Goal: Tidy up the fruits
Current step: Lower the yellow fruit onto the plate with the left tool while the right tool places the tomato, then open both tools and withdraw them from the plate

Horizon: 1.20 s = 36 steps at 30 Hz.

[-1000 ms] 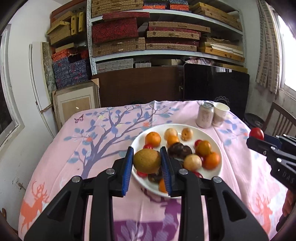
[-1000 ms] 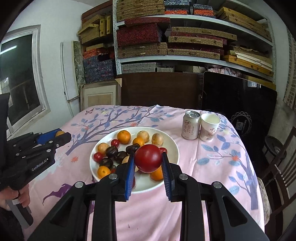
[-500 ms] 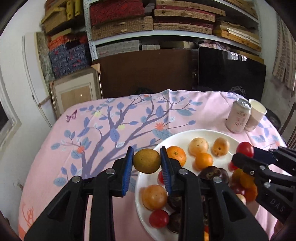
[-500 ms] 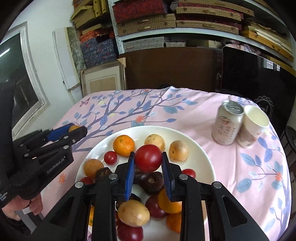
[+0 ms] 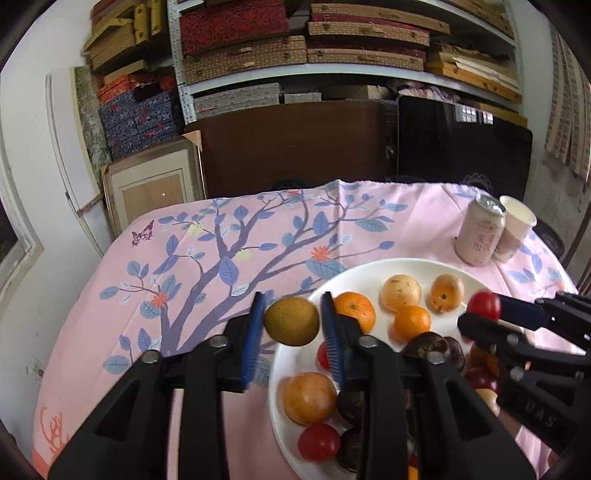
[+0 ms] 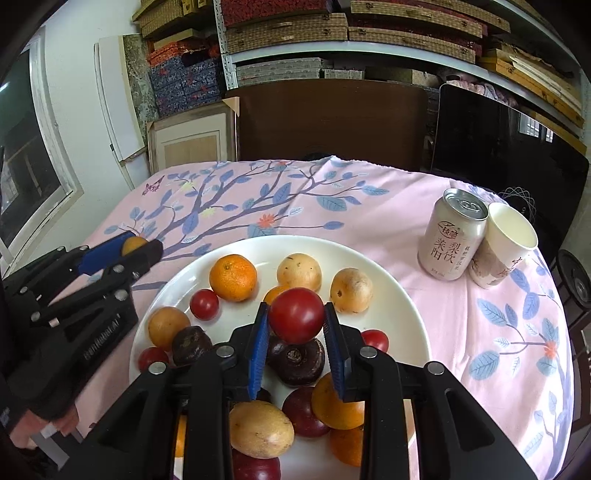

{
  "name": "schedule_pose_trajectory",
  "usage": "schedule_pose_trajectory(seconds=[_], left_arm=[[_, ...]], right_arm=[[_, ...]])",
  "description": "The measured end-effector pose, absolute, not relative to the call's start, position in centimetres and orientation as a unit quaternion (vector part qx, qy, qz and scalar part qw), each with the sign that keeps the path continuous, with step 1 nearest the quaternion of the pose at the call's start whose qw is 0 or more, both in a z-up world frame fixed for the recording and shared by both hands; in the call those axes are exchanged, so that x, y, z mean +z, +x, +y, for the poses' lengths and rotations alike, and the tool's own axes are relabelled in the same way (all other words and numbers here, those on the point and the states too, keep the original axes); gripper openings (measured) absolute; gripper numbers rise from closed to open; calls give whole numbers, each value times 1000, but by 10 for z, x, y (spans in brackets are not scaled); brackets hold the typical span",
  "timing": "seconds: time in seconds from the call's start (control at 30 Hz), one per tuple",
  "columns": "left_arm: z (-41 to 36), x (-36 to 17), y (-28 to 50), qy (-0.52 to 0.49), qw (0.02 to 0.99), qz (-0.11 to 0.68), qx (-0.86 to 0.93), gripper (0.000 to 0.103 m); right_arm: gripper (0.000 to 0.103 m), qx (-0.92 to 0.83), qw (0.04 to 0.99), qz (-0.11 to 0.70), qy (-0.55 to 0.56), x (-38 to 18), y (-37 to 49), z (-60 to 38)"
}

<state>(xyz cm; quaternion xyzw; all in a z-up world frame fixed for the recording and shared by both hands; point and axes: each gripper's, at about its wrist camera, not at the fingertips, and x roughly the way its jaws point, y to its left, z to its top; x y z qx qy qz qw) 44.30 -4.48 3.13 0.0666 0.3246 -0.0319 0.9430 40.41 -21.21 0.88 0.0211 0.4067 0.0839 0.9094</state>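
Fruit fills most of the white plate [image 6: 391,295], so little bare plate is left, mostly at its far rim and right side. The left gripper [image 5: 293,325] hangs over the plate's left edge, half above the pink cloth [image 5: 207,258]. Its jaws have just been opening, and small gaps show on both sides of the yellow-green fruit [image 5: 291,321] between them, so they no longer press on it. The right gripper [image 6: 297,317] sits over the middle of the plate. Its jaws have just been opening too, with a red fruit [image 6: 296,315] between the blue pads, resting on a dark fruit [image 6: 297,360]. The cloth is bare on the far and left sides. A can [image 6: 452,236] and a paper cup [image 6: 504,245] touch each other, near the plate's right. Shelves [image 6: 351,26] of boxes stand behind the table.
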Motion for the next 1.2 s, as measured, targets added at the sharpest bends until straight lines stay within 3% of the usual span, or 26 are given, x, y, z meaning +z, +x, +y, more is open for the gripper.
schedule_pose_trajectory(seconds=[0.03, 0.13, 0.27, 0.57, 0.7, 0.93, 1.2], left_arm=[[-40, 32, 443, 61, 944, 323, -20, 95], [-30, 33, 437, 75, 948, 309, 9, 98], [-23, 31, 421, 70, 938, 340, -17, 99], [-18, 57, 326, 49, 948, 311, -33, 99], [-22, 64, 268, 48, 954, 288, -62, 99], [-25, 50, 186, 65, 975, 209, -27, 99], [-10, 10, 197, 37, 964, 262, 2, 99]], right_arm=[[82, 74, 914, 398, 21, 11, 401, -213], [97, 53, 925, 376, 12, 18, 393, -220], [98, 44, 921, 387, 29, 28, 380, -233], [99, -31, 927, 368, 66, 41, 297, -270], [99, -67, 923, 378, 26, 34, 252, -263], [99, -47, 940, 332, 70, 24, 187, -267], [99, -67, 943, 327, 5, -6, 179, -240]])
